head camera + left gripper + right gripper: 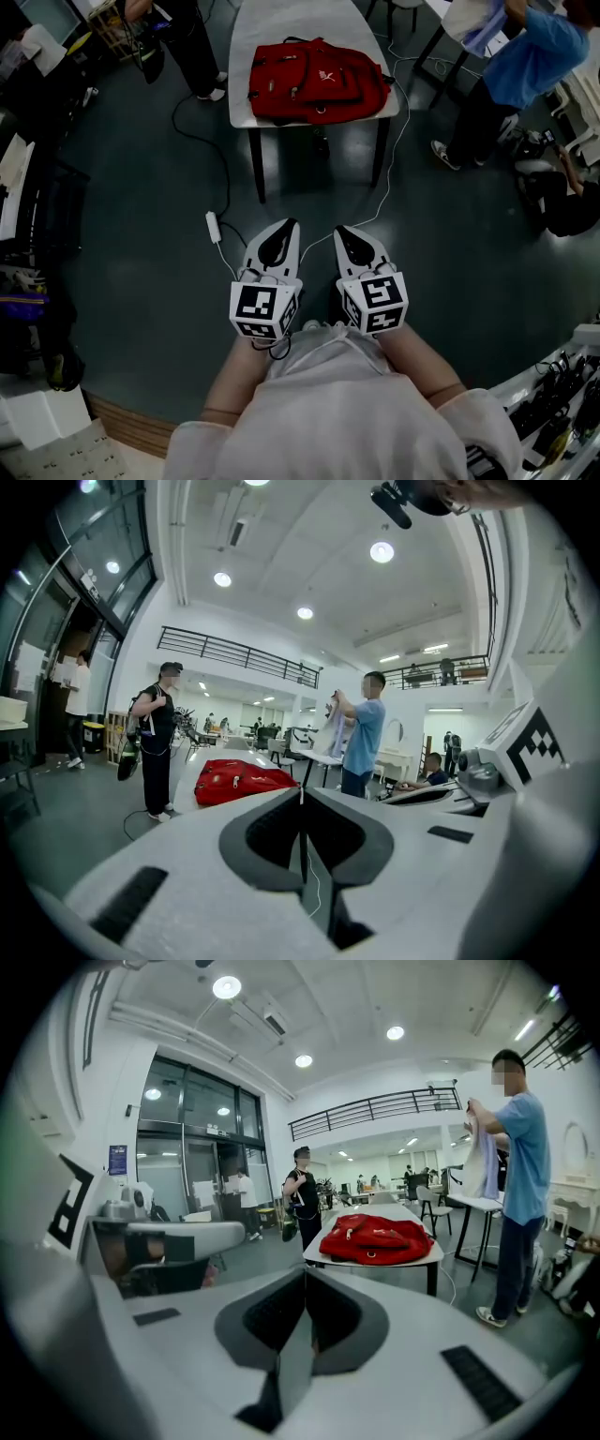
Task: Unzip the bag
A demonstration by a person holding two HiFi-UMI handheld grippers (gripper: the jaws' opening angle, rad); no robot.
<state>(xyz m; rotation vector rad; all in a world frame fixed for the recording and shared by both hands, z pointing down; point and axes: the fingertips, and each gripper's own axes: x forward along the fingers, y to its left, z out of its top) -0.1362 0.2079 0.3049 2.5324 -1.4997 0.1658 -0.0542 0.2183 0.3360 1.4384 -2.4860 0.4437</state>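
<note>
A red backpack (317, 80) lies flat on a white table (246, 56) at the far end of the head view, with some floor between it and me. Both grippers are held low and close to my body, pointing at the table. My left gripper (292, 223) is shut, its jaws meeting at the tip with nothing between them. My right gripper (339, 229) is shut and empty beside it. In the left gripper view the backpack (239, 780) shows beyond the closed tips (302, 789). In the right gripper view the backpack (375, 1238) lies ahead of the closed tips (306, 1271).
A black cable with a white plug (213, 227) trails over the dark floor before the table. A person in black (187, 42) stands left of the table, a person in blue (520, 70) at its right by another table. Shelving (28, 234) lines the left side.
</note>
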